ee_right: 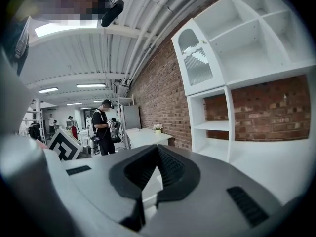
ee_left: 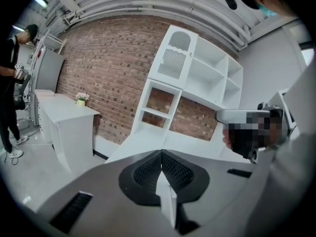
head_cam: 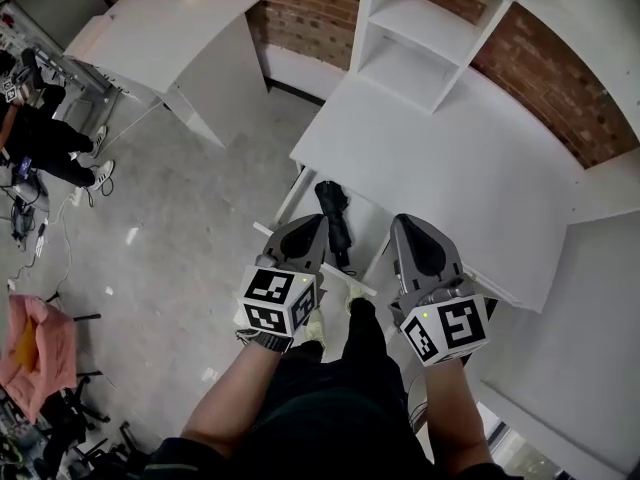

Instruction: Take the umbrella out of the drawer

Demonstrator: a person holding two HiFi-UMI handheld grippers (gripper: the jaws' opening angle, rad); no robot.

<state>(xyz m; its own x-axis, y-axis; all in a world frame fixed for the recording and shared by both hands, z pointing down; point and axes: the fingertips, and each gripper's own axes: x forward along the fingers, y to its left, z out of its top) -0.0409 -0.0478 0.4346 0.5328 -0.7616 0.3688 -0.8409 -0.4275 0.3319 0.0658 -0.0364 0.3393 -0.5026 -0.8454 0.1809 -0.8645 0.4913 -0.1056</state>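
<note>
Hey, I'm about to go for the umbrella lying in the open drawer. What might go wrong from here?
The left gripper and the right gripper are both shut, with nothing between the jaws. Reaching in like this would probably shove the umbrella rather than grip it. Its far end lies close to the desk edge, so a straight lift might snag there.

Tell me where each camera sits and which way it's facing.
Head view: on the person's head, looking steeply down at the umbrella in the open drawer; both forearms, the left gripper and the right gripper show.
Left gripper view: on the left gripper, facing the white shelf unit over its shut jaws.
Right gripper view: on the right gripper, facing that shelf unit too, jaws shut.
Both gripper views share the brick wall and the shelf unit.
</note>
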